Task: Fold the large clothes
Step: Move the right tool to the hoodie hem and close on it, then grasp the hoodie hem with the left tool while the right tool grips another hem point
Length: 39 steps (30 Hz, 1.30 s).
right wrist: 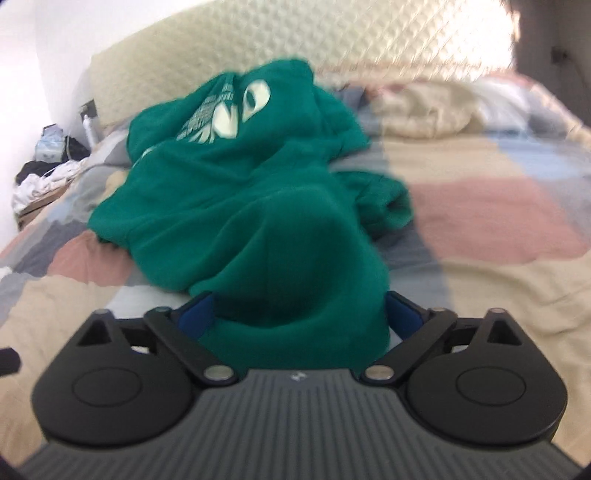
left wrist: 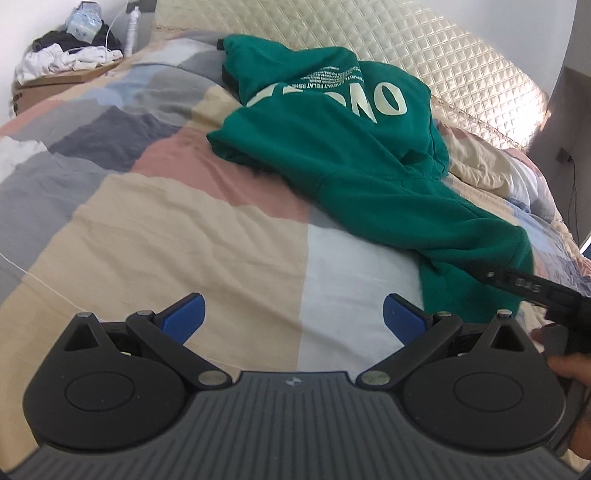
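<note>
A green hoodie (left wrist: 354, 147) with pale lettering lies crumpled on the patchwork bedspread (left wrist: 184, 229), one sleeve trailing toward the lower right. My left gripper (left wrist: 293, 310) stands open above bare bedspread, left of that sleeve, with nothing between its blue pads. My right gripper (right wrist: 299, 310) is wide, and a thick fold of the hoodie (right wrist: 258, 206) fills the gap between its pads without being pinched flat. In the left wrist view the right gripper's black finger (left wrist: 517, 282) lies over the sleeve end, and a hand (left wrist: 570, 369) holds it.
A quilted cream headboard (left wrist: 424, 55) runs behind the bed. A cardboard box (left wrist: 55, 83) piled with clothes and a white bottle (left wrist: 132, 31) stand at the far left. Rumpled bedding (right wrist: 443, 110) lies at the right. A thin white cord (left wrist: 33, 277) crosses the bedspread.
</note>
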Motion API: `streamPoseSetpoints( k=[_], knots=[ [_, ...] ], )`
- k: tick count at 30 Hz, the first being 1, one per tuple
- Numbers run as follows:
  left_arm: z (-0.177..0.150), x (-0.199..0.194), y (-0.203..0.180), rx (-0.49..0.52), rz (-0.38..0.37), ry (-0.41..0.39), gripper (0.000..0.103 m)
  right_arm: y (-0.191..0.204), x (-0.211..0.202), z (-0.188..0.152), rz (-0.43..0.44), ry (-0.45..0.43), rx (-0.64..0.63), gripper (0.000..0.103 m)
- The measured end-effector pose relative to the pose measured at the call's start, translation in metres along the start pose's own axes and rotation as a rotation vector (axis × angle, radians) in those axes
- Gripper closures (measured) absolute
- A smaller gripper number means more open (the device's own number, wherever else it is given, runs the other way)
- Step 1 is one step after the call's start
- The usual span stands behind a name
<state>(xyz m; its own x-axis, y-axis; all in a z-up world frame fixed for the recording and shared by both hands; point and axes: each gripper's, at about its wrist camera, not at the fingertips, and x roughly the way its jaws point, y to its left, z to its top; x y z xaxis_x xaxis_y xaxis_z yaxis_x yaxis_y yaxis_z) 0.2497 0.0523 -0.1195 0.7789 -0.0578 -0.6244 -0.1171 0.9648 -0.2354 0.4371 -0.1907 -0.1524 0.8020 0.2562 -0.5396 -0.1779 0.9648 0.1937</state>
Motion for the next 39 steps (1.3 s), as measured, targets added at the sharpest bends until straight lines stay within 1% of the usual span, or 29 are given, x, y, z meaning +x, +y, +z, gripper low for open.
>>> streamPoseSetpoints(
  k=[1, 2, 3, 4, 5, 7, 9, 13, 14, 16, 19, 24, 28, 30, 32, 33, 34, 36, 39],
  knots=[
    [-0.001, 0.000, -0.001, 0.000, -0.001, 0.001, 0.000, 0.002, 0.003, -0.001, -0.016, 0.014, -0.008, 0.029],
    [-0.002, 0.000, 0.000, -0.003, 0.001, 0.002, 0.000, 0.004, 0.004, -0.002, -0.013, 0.021, -0.021, 0.035],
    [-0.003, 0.000, 0.001, -0.008, -0.001, 0.001, 0.000, 0.005, 0.002, -0.002, -0.016, 0.022, -0.033, 0.056],
    [-0.003, -0.001, 0.002, -0.016, -0.008, -0.002, 0.000, 0.007, -0.001, -0.002, -0.022, 0.015, -0.040, 0.072],
    [-0.004, -0.004, 0.003, -0.025, -0.016, -0.003, 0.000, 0.008, -0.007, 0.000, -0.013, 0.004, -0.043, 0.078],
    [-0.005, -0.010, 0.004, -0.036, -0.029, -0.016, 0.000, 0.014, -0.022, 0.005, 0.040, -0.029, -0.051, 0.084],
    [-0.006, -0.015, 0.005, -0.035, -0.021, -0.027, 0.000, 0.026, -0.040, 0.007, 0.091, -0.076, -0.076, 0.085],
    [-0.010, -0.032, 0.010, -0.043, -0.040, -0.031, 0.000, 0.053, -0.079, 0.004, 0.197, -0.122, -0.117, 0.087],
    [-0.010, -0.038, 0.010, -0.035, -0.031, -0.035, 0.000, 0.059, -0.088, 0.003, 0.225, -0.132, -0.138, 0.087],
    [-0.011, -0.053, 0.012, -0.038, -0.017, -0.061, 0.000, 0.070, -0.111, 0.001, 0.289, -0.149, -0.180, 0.088],
    [-0.010, -0.077, 0.018, -0.077, -0.021, -0.099, 0.000, 0.085, -0.147, -0.003, 0.368, -0.168, -0.229, 0.088],
    [-0.010, -0.116, 0.026, -0.117, -0.013, -0.164, 0.000, 0.093, -0.204, -0.010, 0.493, -0.184, -0.279, 0.092],
    [-0.009, -0.139, 0.034, -0.174, -0.017, -0.192, 0.000, 0.096, -0.239, -0.029, 0.524, -0.171, -0.327, 0.095],
    [-0.009, -0.149, 0.039, -0.220, -0.041, -0.194, 0.000, 0.097, -0.250, -0.039, 0.534, -0.156, -0.360, 0.097],
    [-0.010, -0.154, 0.041, -0.251, -0.058, -0.186, 0.000, 0.103, -0.256, -0.047, 0.511, -0.153, -0.411, 0.100],
    [-0.010, -0.155, 0.041, -0.255, -0.069, -0.178, 0.000, 0.104, -0.258, -0.049, 0.528, -0.148, -0.412, 0.100],
    [-0.011, -0.154, 0.040, -0.253, -0.071, -0.171, 0.000, 0.107, -0.259, -0.051, 0.523, -0.148, -0.417, 0.100],
    [-0.013, -0.150, 0.037, -0.240, -0.066, -0.150, 0.000, 0.109, -0.258, -0.052, 0.489, -0.155, -0.405, 0.100],
    [-0.013, -0.137, 0.032, -0.227, -0.077, -0.104, 0.000, 0.105, -0.250, -0.049, 0.475, -0.135, -0.321, 0.099]
  ],
)
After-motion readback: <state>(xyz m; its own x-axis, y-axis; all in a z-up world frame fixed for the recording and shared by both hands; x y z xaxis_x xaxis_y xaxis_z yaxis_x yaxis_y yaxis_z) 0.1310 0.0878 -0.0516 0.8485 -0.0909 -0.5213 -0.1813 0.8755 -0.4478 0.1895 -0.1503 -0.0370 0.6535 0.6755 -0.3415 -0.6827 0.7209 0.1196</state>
